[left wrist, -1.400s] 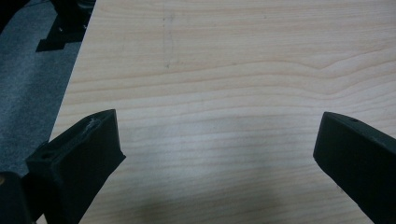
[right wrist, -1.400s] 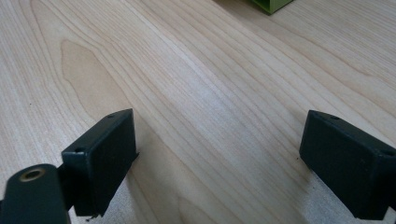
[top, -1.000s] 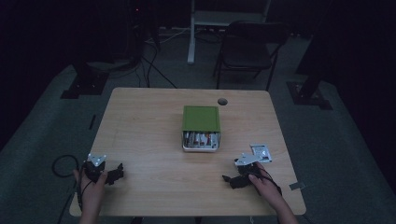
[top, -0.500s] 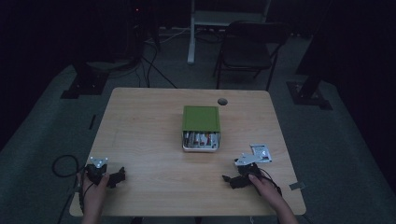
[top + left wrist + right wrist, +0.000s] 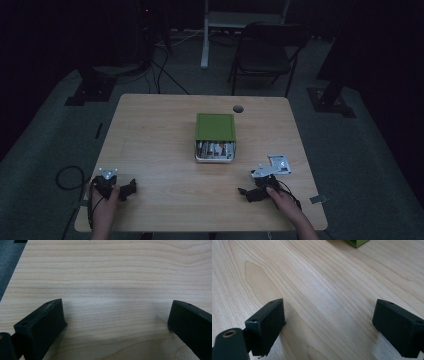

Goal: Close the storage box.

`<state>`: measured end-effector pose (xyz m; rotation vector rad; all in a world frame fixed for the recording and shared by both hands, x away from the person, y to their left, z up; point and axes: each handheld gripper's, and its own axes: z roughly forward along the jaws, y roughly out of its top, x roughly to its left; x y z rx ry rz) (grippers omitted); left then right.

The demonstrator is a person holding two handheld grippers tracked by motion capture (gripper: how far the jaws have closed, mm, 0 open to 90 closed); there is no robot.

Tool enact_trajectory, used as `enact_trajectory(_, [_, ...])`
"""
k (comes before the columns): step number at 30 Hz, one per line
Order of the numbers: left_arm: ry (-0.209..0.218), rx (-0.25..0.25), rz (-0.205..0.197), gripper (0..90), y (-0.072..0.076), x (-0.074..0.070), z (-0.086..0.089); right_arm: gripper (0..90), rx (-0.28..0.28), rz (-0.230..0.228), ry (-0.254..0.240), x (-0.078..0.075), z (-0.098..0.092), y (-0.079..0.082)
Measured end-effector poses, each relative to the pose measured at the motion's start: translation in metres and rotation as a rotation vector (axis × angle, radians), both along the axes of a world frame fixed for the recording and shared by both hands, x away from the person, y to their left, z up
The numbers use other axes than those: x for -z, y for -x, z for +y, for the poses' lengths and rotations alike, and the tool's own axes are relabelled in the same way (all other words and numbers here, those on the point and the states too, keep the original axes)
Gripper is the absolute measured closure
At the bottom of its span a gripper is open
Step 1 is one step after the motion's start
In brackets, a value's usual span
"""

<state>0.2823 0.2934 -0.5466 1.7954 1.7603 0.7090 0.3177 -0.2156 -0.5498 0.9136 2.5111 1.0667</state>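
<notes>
idle start, no step begun | left gripper [image 5: 120, 189] and right gripper [image 5: 254, 192] jaws wide apart, empty, on bench [image 5: 155, 145] | next probably reach for green box [image 5: 215, 136]

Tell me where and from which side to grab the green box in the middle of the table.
Grip the green box across its two long side walls, coming straight down from above with a hand-held gripper. Its flat green top faces up and both sides stand clear of anything else on the table. Avoid the near end, which looks open with small items showing inside. The right hand-held gripper seems better placed.

High view overhead, gripper views low, sharing table [image 5: 165, 150]
</notes>
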Motion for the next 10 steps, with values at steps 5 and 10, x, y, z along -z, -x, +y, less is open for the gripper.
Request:
enact_trajectory(5, [0.001, -0.004, -0.002, 1.1, -0.0002, 0.0001, -0.0004, 10.3, 0.0, 0.0, 0.0, 0.0, 0.0, 0.0])
enact_trajectory(10, [0.001, -0.004, 0.0, 1.1, -0.0003, 0.0, -0.0003, 10.4, 0.0, 0.0, 0.0, 0.0, 0.0, -0.0001])
